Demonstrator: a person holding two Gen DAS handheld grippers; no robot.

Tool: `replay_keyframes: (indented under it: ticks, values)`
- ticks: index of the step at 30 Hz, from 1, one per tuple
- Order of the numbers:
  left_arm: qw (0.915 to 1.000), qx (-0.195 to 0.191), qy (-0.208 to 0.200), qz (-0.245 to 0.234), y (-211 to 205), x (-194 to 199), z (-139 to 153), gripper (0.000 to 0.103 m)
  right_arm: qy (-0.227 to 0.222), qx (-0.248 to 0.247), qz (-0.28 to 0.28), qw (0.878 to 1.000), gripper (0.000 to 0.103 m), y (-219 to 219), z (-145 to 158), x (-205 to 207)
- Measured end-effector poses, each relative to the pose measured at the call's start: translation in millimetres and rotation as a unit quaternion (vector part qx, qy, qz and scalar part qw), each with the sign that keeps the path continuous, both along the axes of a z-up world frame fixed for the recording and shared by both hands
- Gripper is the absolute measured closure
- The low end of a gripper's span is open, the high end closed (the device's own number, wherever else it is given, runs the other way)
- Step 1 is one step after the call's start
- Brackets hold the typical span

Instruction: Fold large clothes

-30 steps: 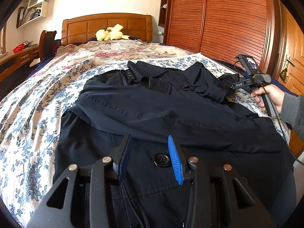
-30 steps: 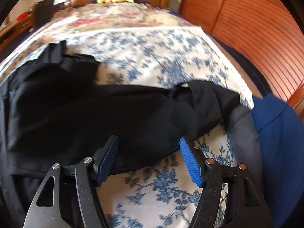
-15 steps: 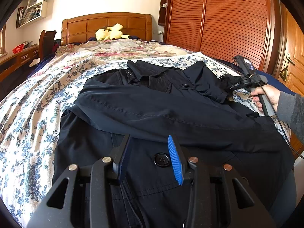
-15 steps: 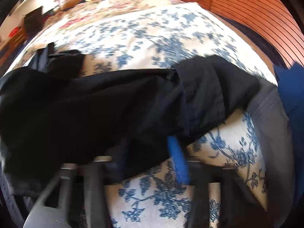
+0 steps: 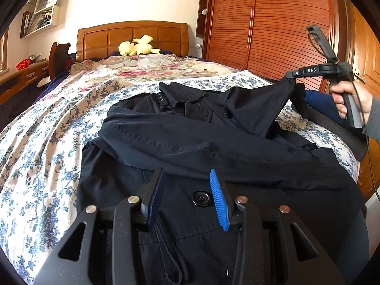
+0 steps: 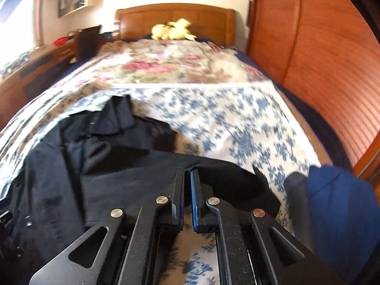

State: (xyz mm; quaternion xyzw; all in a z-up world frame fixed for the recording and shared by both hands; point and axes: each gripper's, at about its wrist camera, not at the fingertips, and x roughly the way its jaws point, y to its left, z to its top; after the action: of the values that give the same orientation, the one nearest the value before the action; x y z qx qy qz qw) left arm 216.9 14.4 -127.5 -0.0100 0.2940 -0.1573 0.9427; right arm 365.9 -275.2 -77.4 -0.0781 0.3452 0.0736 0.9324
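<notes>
So the black coat is laid out on the bed, collar end toward the headboard and the buttoned front at the near end. One sleeve is already folded across the chest. The right gripper has clamped down on the other sleeve's cuff and has it pulled up off the bed on the side of the coat nearest the wardrobe. You can see the fabric tenting up from the coat's shoulder to the gripper.

The left gripper is just hanging over the lower front of the coat, right by a big button, jaws partly apart with nothing between them. It's not pinning anything.

My worries from here:

- The bite on the cuff looks pretty thin in the right wrist view, only an edge of cloth between the pads. That fabric looks slick, so a quick swing across could pull it free and the sleeve flops down crooked.
- Nothing holds the body of the coat down. If the sleeve is dragged rather than lifted over, the whole coat probably slides toward the wardrobe side and the sleeve already folded gets messed up.
- That side of the coat sits near the bed's edge, over some blue cloth, so a slip could let it slide off.
</notes>
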Motion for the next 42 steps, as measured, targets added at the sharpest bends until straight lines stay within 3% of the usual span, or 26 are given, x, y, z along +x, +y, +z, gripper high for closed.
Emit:
replay_keyframes:
  ticks: [10,17,23,30,33,37,42]
  values:
    - [1.0000,-0.001,-0.009,0.004,13,-12,6,0.065,-0.030,-0.008,0.108,0.994,0.101,97,30,-49]
    - [0.9999,-0.007,-0.009,0.009,23,-16,9,0.065,0.007,0.027,0.160,0.987,0.101,140,1,-85]
    - [0.9999,-0.007,-0.009,0.011,25,-18,9,0.065,0.040,0.021,0.157,0.987,0.101,150,-36,-109]
    - [0.9998,-0.007,-0.009,0.013,26,-19,9,0.065,0.043,0.027,0.143,0.988,0.099,144,-37,-126]
    - [0.9999,-0.006,-0.009,0.012,26,-19,9,0.065,0.033,0.026,0.136,0.990,0.090,140,-30,-135]
    - [0.9999,-0.002,-0.008,0.012,25,-19,9,0.065,0.013,0.020,0.130,0.991,0.061,132,-22,-149]
    - [0.9999,-0.001,-0.010,0.012,21,-19,10,0.065,0.002,-0.009,0.107,0.994,0.050,116,-27,-151]
